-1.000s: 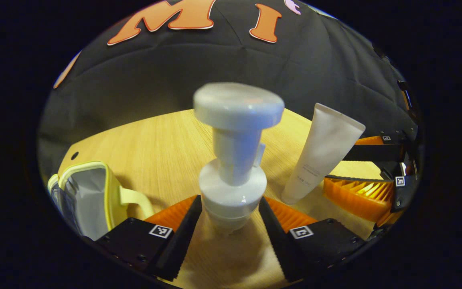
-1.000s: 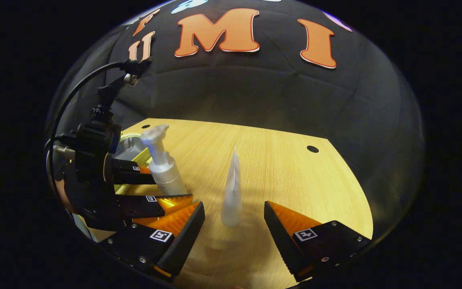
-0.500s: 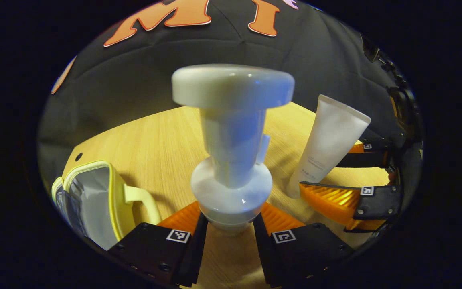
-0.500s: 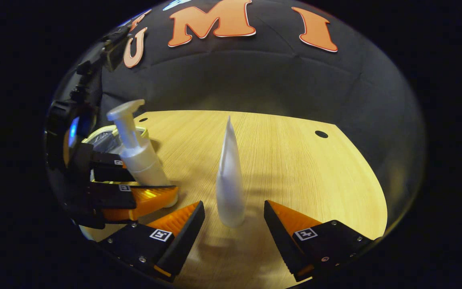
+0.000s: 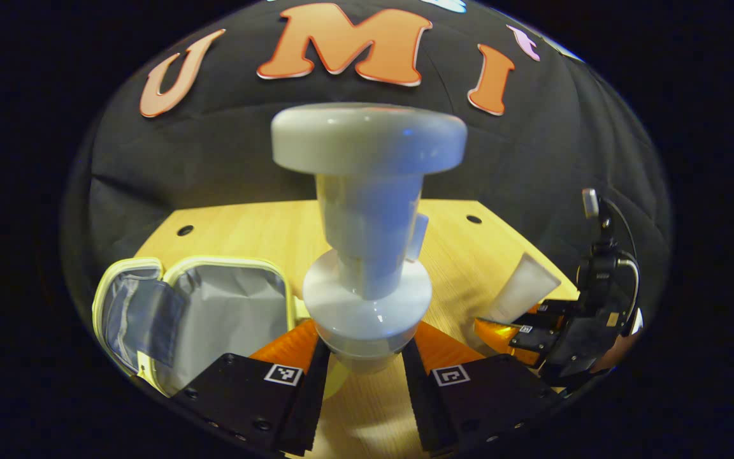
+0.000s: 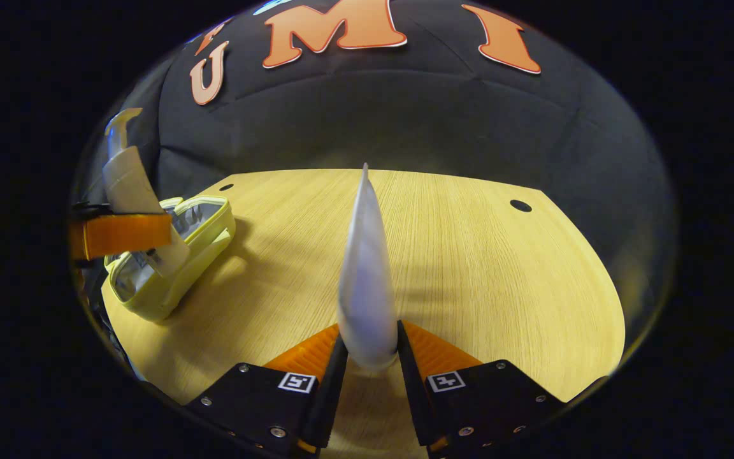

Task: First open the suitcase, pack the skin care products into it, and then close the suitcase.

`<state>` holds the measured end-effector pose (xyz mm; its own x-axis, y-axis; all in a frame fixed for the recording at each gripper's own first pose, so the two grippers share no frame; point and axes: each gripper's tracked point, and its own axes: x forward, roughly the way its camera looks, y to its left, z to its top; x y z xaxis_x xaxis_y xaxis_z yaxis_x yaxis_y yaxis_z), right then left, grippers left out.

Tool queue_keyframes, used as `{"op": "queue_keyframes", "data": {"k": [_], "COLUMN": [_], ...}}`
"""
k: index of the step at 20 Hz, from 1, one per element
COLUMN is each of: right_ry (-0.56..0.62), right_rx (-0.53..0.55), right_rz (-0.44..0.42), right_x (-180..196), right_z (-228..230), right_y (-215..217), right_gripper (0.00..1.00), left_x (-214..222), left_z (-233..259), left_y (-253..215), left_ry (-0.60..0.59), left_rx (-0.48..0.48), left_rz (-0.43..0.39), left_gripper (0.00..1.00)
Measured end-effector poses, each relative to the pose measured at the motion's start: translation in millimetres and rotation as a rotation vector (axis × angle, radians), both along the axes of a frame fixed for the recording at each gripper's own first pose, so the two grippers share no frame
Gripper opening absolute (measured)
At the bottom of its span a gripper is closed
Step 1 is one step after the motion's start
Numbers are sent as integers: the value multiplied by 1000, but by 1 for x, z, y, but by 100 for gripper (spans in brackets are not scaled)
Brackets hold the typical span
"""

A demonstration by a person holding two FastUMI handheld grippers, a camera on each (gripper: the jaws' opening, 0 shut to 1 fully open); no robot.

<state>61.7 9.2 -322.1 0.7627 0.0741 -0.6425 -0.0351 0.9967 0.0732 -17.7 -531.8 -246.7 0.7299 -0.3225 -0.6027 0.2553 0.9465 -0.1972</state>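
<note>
The left gripper (image 5: pixel 364 357) was clamped on the white pump bottle (image 5: pixel 367 223), held upright above the wooden table (image 5: pixel 252 223), just right of the open yellow suitcase (image 5: pixel 214 312) lying at near left. The right gripper (image 6: pixel 367 363) pinched the base of an upright white tube (image 6: pixel 366 274) over the table's near middle.

The counter (image 5: pixel 259 226) is viewed low and close from behind each pair of tongs toward the far booth wall, and the open suitcase (image 5: pixel 214 319), pump bottle (image 5: pixel 367 210) and tube (image 6: pixel 365 268) are shared by both views.
</note>
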Motion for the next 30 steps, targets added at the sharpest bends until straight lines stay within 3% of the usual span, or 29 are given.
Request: {"op": "queue_keyframes", "data": {"k": [6, 13, 18, 19, 20, 23, 24, 25, 30], "right_ry": [-27, -107, -140, -142, -135, -119, -112, -107, -87], "right_rx": [15, 43, 82, 91, 97, 115, 127, 138, 152], "right_rz": [42, 102, 156, 164, 176, 202, 201, 200, 206], "right_x": [-7, 8, 21, 22, 24, 24, 25, 26, 29], "right_z": [30, 89, 123, 126, 127, 129, 130, 130, 130], "right_y": [17, 61, 108, 118, 128, 156, 164, 171, 198], "right_gripper": [45, 45, 45, 40, 45, 45, 40, 45, 45], "left_x": [3, -7, -19, -21, -23, -30, -31, -33, -44], "left_z": [20, 3, -34, -39, -47, -61, -67, -72, -110], "left_y": [74, 141, 180, 184, 189, 193, 193, 194, 201], "left_ry": [-38, 20, 156, 178, 212, 290, 312, 344, 513], "left_rx": [43, 111, 144, 149, 155, 163, 169, 177, 191], "left_rz": [120, 143, 112, 100, 93, 49, 30, 14, -14], "left_gripper": [59, 59, 60, 59, 60, 60, 59, 59, 60]}}
